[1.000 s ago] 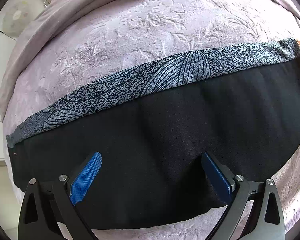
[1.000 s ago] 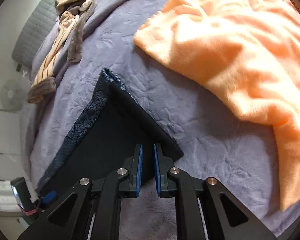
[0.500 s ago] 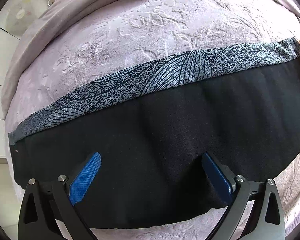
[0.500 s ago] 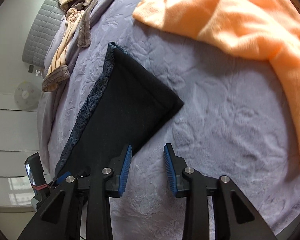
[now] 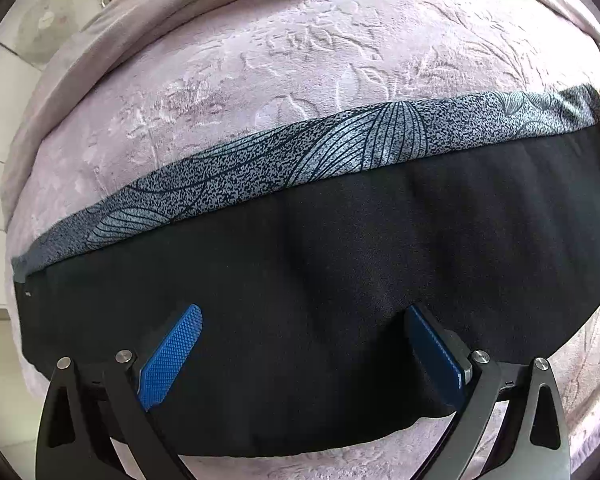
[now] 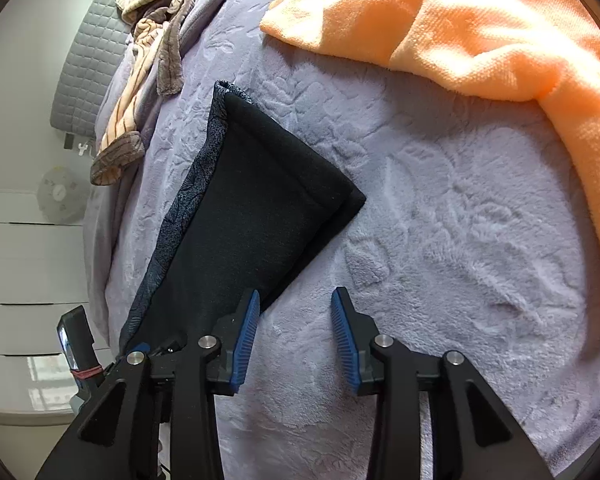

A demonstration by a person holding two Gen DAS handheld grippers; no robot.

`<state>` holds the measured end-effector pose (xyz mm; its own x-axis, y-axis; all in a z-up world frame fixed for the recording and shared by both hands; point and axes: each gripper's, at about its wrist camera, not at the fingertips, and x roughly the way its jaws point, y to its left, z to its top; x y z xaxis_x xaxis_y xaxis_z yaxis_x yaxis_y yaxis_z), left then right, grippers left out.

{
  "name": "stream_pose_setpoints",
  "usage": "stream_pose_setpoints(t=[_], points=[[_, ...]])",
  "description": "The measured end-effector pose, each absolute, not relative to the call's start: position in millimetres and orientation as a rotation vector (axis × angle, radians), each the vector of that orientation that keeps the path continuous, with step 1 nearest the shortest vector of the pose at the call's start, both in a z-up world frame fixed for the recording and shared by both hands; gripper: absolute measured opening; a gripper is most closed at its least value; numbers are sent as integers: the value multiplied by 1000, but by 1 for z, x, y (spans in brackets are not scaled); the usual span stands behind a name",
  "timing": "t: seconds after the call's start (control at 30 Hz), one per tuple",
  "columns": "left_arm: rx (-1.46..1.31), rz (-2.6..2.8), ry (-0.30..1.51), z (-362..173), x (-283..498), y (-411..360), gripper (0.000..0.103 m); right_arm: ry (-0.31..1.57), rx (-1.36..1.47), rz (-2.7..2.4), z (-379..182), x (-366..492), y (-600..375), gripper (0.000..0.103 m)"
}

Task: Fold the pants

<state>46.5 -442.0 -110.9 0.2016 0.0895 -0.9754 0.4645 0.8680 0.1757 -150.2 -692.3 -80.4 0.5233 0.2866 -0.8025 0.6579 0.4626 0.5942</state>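
The pants [image 5: 340, 280] lie flat in a long folded strip on the lilac blanket [image 5: 300, 80], black on top with a grey leaf-print band along the far edge. My left gripper [image 5: 304, 320] is open, its blue pads spread wide just above the black cloth near its front edge. In the right wrist view the pants [image 6: 256, 208] run away to the left, their end corner pointing right. My right gripper [image 6: 294, 308] is open and empty above the blanket, its left pad [image 6: 246, 328] beside the pants' near edge.
An orange towel [image 6: 480, 28] lies crumpled at the back right of the bed. Striped brown clothes [image 6: 148, 52] are heaped at the far left by the grey headboard [image 6: 88, 80]. White drawers and a fan stand beyond the bed's left edge.
My right gripper let go of the pants' end, opened and drew back and up; the cloth now lies flat. My left gripper stayed open and barely moved.
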Motion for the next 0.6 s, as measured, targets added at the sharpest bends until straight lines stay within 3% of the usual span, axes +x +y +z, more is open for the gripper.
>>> stream_pose_setpoints(t=[0.17,0.6], points=[[410,-294,1380,-112,49,-427,102,993,1164,-277,-86,-148,-694,48],[360,-336,1417,-121,55,-408,102,870,1233,-207,-100,-135,-696,51]])
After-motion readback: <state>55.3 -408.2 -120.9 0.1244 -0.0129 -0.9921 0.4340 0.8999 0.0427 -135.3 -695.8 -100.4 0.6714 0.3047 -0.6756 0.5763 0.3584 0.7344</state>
